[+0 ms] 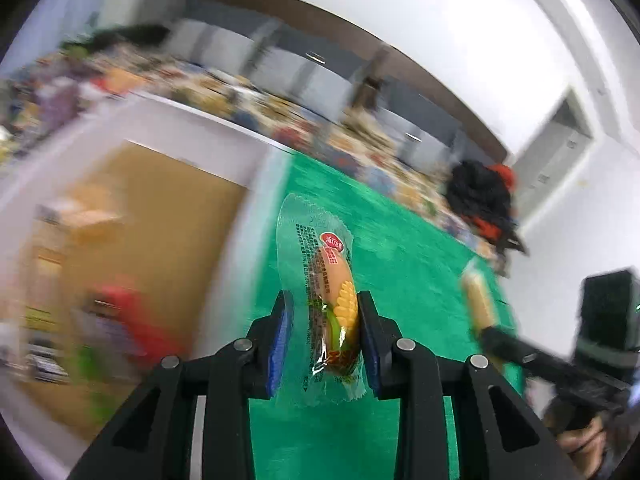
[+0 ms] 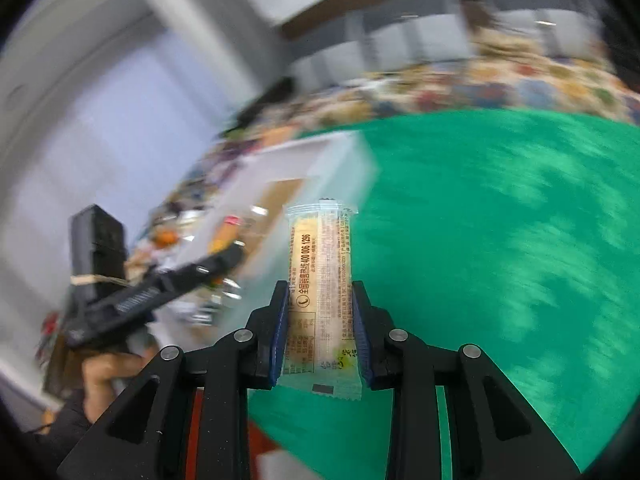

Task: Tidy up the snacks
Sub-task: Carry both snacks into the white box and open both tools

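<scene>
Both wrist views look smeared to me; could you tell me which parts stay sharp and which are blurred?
Left wrist view: the left gripper and its corn sausage packet are sharp; box, table and room streak. Right wrist view: the right gripper and its pale snack packet are crisp; the green cloth smears. Fisheye bends both.

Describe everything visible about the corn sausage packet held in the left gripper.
The corn sausage packet is a clear, crinkly plastic wrapper around an orange-pink sausage, printed with a yellow corn cob, green leaves, a red oval logo and dark small text. It stands roughly upright, lifted above the green tabletop, its sealed top end free. The left gripper pinches its lower half between blue pads; nothing else touches it.
</scene>
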The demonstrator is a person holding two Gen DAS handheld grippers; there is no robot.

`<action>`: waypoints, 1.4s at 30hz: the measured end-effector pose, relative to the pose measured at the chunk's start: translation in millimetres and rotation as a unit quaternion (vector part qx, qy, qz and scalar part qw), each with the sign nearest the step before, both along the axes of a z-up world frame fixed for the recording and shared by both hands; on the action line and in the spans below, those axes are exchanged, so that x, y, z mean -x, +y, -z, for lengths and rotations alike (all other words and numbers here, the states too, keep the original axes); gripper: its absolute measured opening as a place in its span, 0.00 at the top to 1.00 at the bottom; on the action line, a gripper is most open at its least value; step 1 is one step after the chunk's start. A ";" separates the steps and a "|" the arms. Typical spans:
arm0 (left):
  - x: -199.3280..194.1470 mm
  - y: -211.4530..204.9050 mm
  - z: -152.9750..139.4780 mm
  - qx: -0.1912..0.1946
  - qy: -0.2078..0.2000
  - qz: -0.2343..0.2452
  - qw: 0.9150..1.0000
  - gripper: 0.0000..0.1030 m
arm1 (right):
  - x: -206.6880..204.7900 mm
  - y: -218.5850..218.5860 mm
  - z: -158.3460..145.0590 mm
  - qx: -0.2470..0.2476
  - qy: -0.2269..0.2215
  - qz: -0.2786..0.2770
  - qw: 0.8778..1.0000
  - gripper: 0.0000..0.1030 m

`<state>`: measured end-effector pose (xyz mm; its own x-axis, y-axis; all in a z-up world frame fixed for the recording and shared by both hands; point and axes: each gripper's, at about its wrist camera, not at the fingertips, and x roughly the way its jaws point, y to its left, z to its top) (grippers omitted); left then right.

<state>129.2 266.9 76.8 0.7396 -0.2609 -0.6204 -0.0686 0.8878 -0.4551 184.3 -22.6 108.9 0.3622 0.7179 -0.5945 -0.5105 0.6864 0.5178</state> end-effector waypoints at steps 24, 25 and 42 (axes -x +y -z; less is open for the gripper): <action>76.9 104.2 -4.4 -0.229 0.073 -0.215 0.947 0.00 | 24.2 187.3 1.4 0.166 -0.055 -0.052 0.983 0.33; 77.6 103.8 -5.4 -0.233 0.075 -0.219 0.945 0.00 | 25.3 189.5 2.5 0.172 -0.055 -0.054 0.982 0.33; 86.6 102.7 -20.9 -0.244 0.089 -0.226 0.939 0.00 | 39.5 213.4 -3.6 0.224 -0.096 -0.053 0.968 0.27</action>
<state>42.5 369.6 97.7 0.5789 0.4028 -0.7090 -0.5258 0.8490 0.0530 144.8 190.8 112.5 0.4358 0.4435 -0.7832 -0.6482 0.7584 0.0687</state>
